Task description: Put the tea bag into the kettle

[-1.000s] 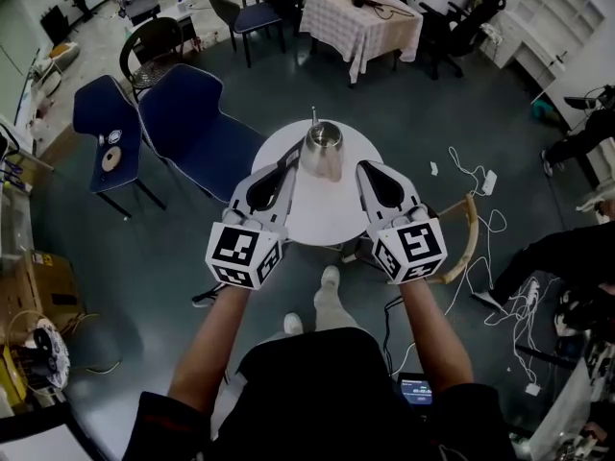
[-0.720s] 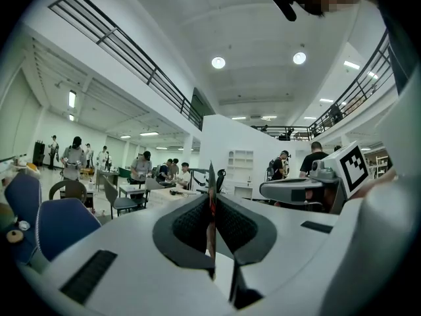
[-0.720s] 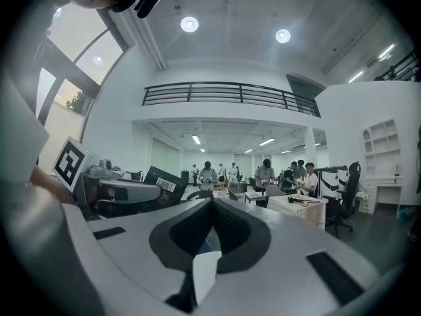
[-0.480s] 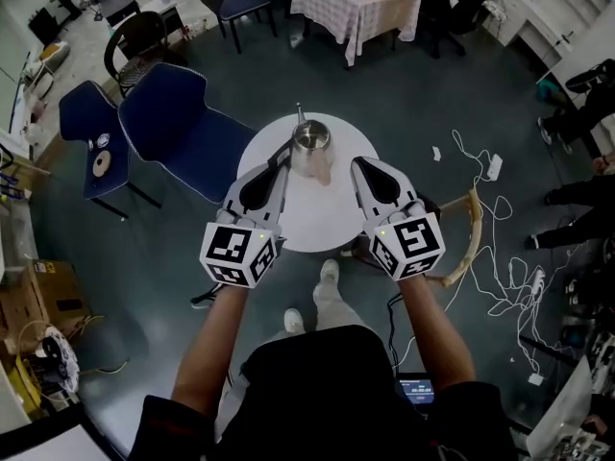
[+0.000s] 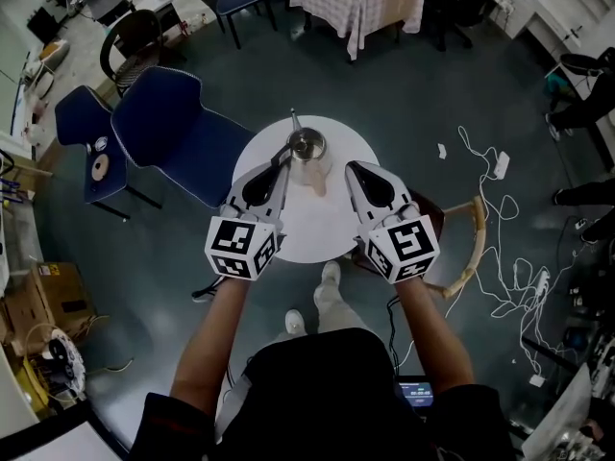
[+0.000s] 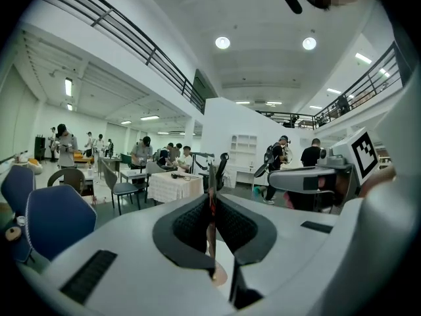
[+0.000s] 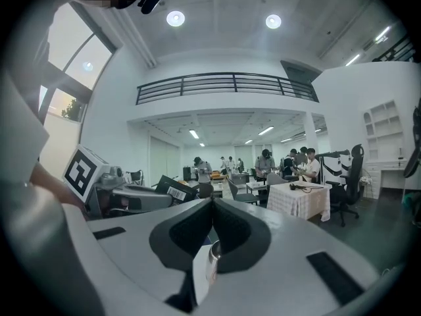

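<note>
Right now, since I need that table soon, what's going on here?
A person holds a claw in each hand over a small round white table with a metal kettle on it. The left claw is right beside the kettle, jaws together, with a thin sliver in the seam that I can't identify. The right claw is shut with nothing seen in it. A pale peach thing, possibly the tea bag, shows by the kettle's base.

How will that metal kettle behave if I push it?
The kettle looks like shiny metal, so probably rigid and somewhat slippery to grip. It stands on a smooth white table, so a low push would likely slide it; a high one might tip it.
</note>
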